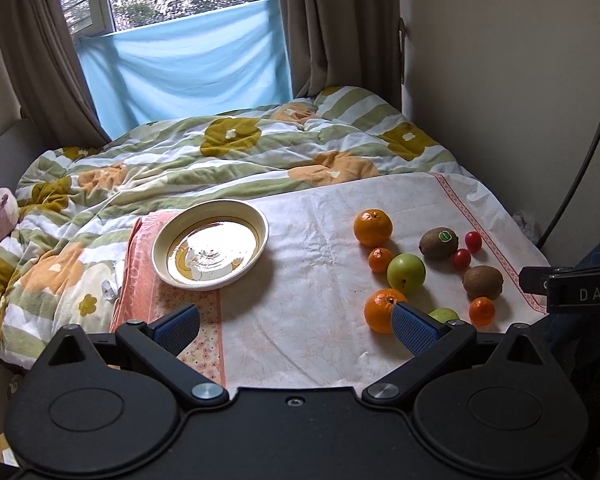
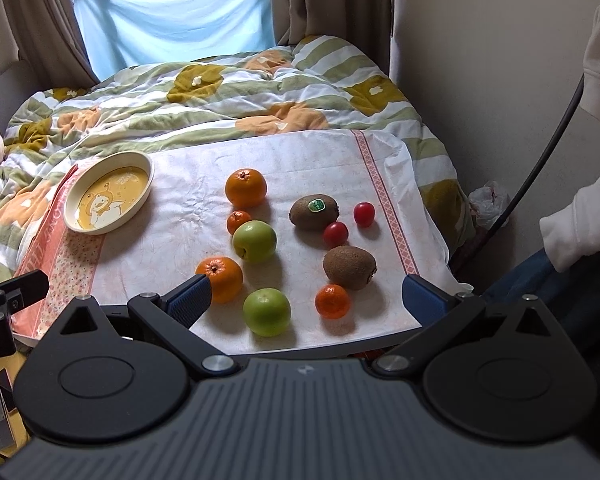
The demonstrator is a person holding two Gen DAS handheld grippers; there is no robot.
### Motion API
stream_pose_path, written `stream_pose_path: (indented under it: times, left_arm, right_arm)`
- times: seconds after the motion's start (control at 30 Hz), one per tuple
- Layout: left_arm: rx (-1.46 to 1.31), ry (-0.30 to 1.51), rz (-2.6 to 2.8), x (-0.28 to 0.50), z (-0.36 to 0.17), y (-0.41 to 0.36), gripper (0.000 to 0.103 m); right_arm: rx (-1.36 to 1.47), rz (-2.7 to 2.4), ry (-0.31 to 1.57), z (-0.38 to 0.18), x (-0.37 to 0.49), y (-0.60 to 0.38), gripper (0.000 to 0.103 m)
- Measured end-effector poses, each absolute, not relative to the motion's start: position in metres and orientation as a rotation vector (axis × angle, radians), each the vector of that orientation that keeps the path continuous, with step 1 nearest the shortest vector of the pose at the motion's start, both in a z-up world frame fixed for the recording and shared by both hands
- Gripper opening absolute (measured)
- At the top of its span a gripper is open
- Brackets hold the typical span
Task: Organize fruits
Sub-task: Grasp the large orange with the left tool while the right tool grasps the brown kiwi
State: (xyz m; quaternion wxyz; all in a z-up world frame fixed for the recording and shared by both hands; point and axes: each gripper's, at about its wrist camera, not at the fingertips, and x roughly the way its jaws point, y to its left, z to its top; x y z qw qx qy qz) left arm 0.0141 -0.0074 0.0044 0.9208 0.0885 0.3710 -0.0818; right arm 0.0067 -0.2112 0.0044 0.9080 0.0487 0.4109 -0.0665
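Note:
Fruits lie loose on a white cloth (image 2: 188, 216) over a board on the bed: two large oranges (image 2: 246, 187) (image 2: 221, 273), two small mandarins (image 2: 238, 221) (image 2: 332, 301), two green apples (image 2: 255, 241) (image 2: 266, 311), two kiwis (image 2: 314, 211) (image 2: 349, 267) and two cherry tomatoes (image 2: 364, 213) (image 2: 335, 233). An empty cream and yellow plate (image 1: 210, 244) sits at the cloth's left, also in the right wrist view (image 2: 108, 196). My left gripper (image 1: 296, 326) is open and empty, above the cloth's near edge. My right gripper (image 2: 306, 300) is open and empty, above the near apple and mandarin.
A flowered green and orange quilt (image 1: 220, 152) covers the bed behind the cloth. Curtains and a blue sheet (image 1: 184, 72) hang at the window. A wall (image 1: 500, 80) stands right, with a dark cable (image 2: 548, 152) and the person's white sleeve (image 2: 580, 224).

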Motion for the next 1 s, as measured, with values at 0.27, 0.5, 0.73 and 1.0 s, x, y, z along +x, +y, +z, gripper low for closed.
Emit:
stream_pose_path:
  times: [0.27,0.5,0.73,1.0]
  left_arm:
    - [0.229,0.767,-0.324,0.045,-0.038,-0.029,0.103]
    - [0.213,0.838,-0.376,0.081,-0.084,-0.057,0.098]
    - [0.187,0.916,-0.368,0.112,-0.123,-0.077,0.095]
    - [0.166,1.010,-0.360,0.131,-0.152,-0.095,0.089]
  right_arm:
    - [0.132,-0.192,0.857,-0.030,0.027,-0.227,0.103]
    - [0.122,-0.216,0.875,-0.070,0.053,-0.240,0.103]
    - [0.146,-0.188,0.904,-0.105,0.078,-0.251,0.103]
    - [0.195,-0.205,0.961,-0.134,0.101,-0.269,0.103]
